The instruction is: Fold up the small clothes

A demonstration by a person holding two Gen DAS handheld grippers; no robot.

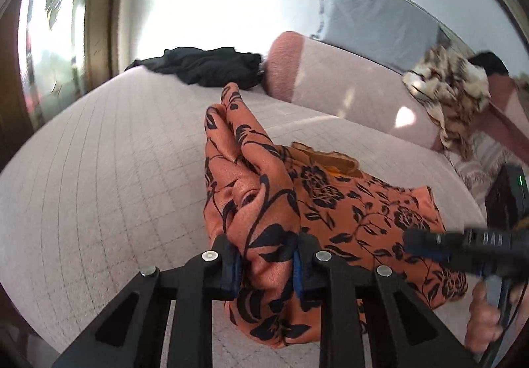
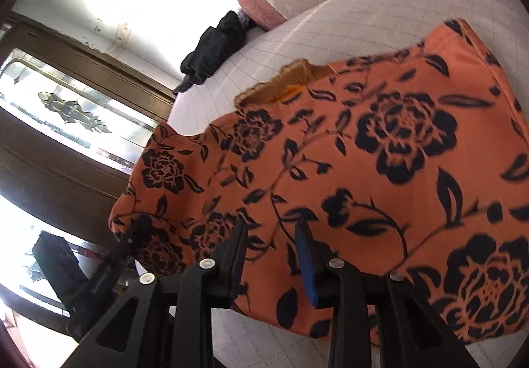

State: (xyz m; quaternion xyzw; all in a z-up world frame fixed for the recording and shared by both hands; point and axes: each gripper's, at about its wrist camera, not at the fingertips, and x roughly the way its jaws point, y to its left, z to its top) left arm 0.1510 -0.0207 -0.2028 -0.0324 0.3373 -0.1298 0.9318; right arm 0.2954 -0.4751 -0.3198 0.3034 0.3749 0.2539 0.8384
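Left gripper [image 1: 266,265] clamped on bunched corner of orange floral garment [image 1: 347,202]; right gripper [image 2: 271,255] jaws parted, straddling garment's near edge, grip unclear. Garment lies on quilted bed [image 1: 99,153], mostly flat, long axis running from left gripper toward black clothes pile [image 1: 205,65]. Black rose print, mustard collar; left side lifted, creased.

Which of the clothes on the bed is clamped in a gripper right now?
The orange floral garment, bunched between the left gripper fingers. The black clothes and the brown-patterned piece lie untouched farther back.
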